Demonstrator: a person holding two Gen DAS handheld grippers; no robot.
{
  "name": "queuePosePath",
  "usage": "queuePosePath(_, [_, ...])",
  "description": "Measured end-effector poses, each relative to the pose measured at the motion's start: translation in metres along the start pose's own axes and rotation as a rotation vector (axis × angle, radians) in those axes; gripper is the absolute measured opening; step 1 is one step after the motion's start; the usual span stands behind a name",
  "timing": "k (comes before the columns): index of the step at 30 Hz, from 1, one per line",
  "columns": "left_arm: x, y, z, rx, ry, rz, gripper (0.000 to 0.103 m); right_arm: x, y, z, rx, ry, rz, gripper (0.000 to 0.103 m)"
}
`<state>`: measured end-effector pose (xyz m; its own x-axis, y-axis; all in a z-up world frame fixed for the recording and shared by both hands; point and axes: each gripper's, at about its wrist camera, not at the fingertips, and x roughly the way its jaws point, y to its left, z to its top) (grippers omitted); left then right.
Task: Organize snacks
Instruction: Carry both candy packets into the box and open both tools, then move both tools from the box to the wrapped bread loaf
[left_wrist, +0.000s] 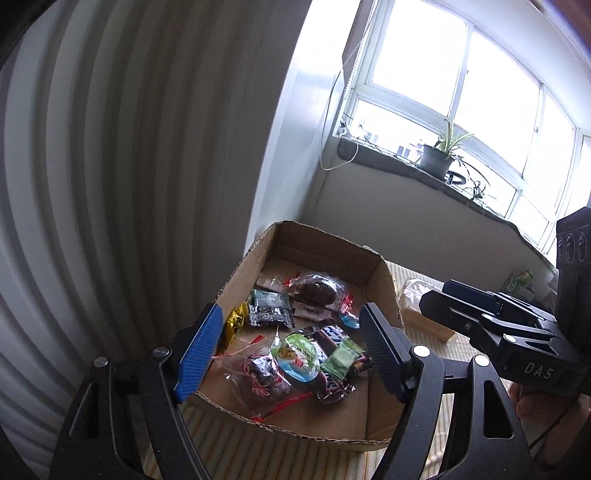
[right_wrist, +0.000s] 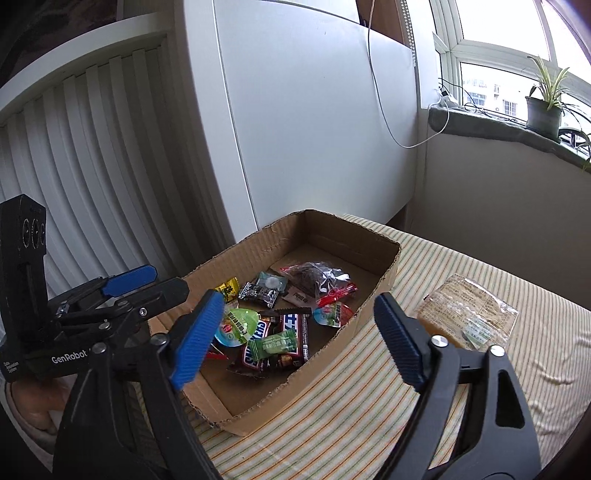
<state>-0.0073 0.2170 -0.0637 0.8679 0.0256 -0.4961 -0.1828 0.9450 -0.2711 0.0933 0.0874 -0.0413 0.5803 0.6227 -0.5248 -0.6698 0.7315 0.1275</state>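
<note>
An open cardboard box (left_wrist: 380, 275) (right_wrist: 384, 280) sits on a striped cloth and holds several wrapped snacks: a Snickers bar (left_wrist: 328, 373) (right_wrist: 258, 354), a green candy (left_wrist: 341, 360) (right_wrist: 275, 345), jelly cups (left_wrist: 297, 356) (right_wrist: 236, 326) and clear bags of dark sweets (left_wrist: 319, 290) (right_wrist: 314, 277). My left gripper (left_wrist: 291, 354) is open and empty above the box's near end. My right gripper (right_wrist: 306, 336) is open and empty over the box's right wall. A wrapped bread pack (right_wrist: 469, 314) (left_wrist: 413, 299) lies on the cloth to the right of the box.
A white ribbed radiator (right_wrist: 92, 155) and a white cabinet (right_wrist: 314, 122) stand behind the box. A windowsill with a potted plant (right_wrist: 543, 107) is at the back right. A green packet (left_wrist: 519, 280) lies far right. The striped cloth (right_wrist: 369, 387) spreads around the box.
</note>
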Motion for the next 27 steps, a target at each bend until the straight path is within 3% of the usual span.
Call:
queuePosePath(8, [-0.011,-0.013,0.004,0.027,-0.018,0.002,0.076,-0.014,0.004,-0.006,0.012,-0.012,-0.013,0.088])
queuePosePath(12, [-0.016,-0.022,0.007,0.051,-0.014,0.019,0.076,-0.024,-0.002,-0.013,0.031,-0.026,-0.052,0.103])
queuePosePath(19, [-0.037,-0.059,0.017,0.156,-0.047,0.053,0.08,-0.046,-0.022,-0.035,0.071,-0.028,-0.132,0.103])
queuePosePath(27, [-0.042,-0.107,0.015,0.268,-0.062,0.03,0.08,-0.077,-0.065,-0.063,0.164,-0.031,-0.205,0.103])
